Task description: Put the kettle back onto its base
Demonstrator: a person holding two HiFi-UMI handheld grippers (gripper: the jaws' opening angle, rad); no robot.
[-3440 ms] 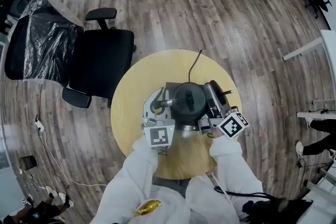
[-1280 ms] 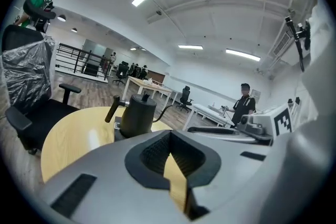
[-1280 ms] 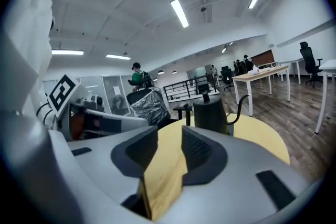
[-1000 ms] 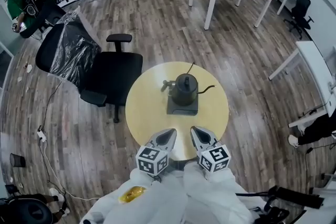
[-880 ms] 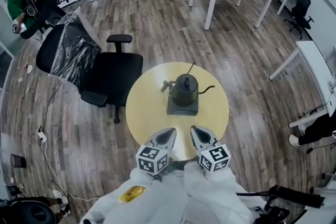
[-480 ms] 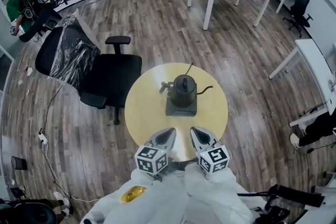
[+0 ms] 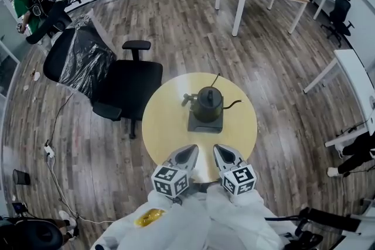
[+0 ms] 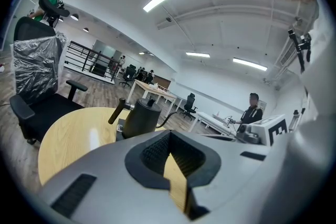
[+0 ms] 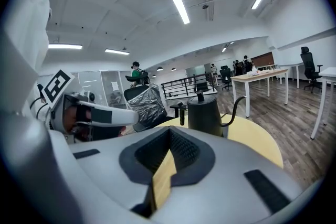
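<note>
The kettle [image 7: 209, 103] stands upright on its base [image 7: 205, 124], at the centre of the head view on the round bench [image 7: 164, 123], so the task looks done. The left hand-held gripper [image 7: 187, 151] and right hand-held gripper [image 7: 222, 151] sit at lower centre, well apart from it, jaws pressed together with nothing between them. The kettle is likely rigid, smooth metal, heavier if filled. Its handle [image 7: 188, 98] juts left and is the sound place to grip; the thin spout [image 7: 234, 105] on the right would probably slip.
</note>
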